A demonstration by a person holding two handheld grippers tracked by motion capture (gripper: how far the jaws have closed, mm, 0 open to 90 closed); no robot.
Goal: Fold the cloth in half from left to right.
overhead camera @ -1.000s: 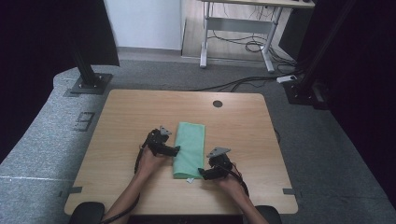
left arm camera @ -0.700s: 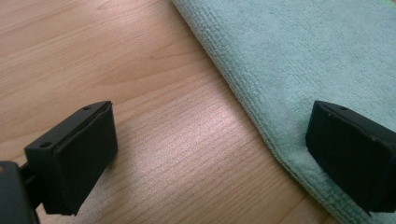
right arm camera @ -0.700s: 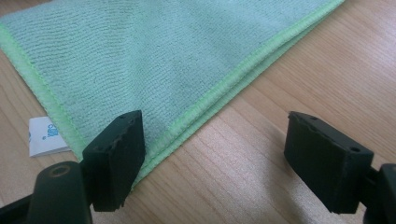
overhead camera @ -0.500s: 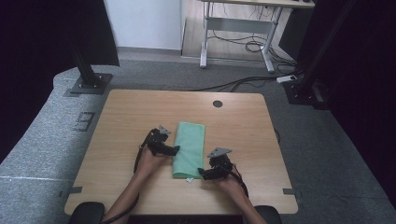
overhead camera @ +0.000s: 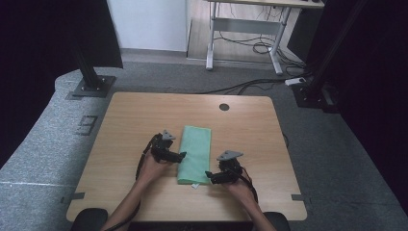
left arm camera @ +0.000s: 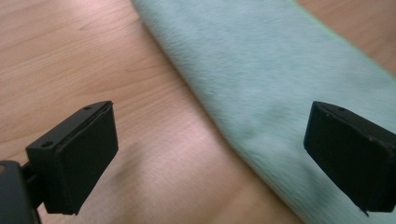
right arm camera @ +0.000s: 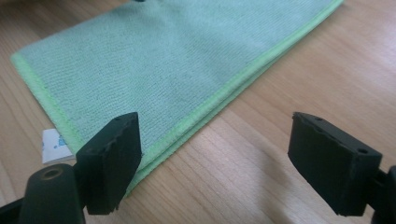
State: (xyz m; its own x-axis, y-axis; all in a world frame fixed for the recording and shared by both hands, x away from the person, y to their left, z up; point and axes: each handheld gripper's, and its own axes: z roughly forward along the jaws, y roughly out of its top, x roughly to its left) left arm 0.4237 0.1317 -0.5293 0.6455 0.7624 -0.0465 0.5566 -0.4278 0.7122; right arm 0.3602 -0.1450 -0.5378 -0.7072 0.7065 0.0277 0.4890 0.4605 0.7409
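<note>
Cloth: folded green towel (overhead camera: 195,153) lies mid-table (overhead camera: 125,120) | your left gripper (overhead camera: 181,156): jaws wide, straddling its left edge, holding nothing | your right gripper (overhead camera: 208,175): jaws wide, just opening, nothing gripped

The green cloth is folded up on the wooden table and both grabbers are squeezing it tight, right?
Not quite. The green cloth is folded on the wooden table, but both the left gripper and the right gripper are open, gripping nothing, as the two gripper views show.

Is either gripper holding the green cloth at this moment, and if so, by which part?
Nothing is held. Both the left gripper and the right gripper stand open at the long edges of the folded green cloth, which lies flat.
</note>
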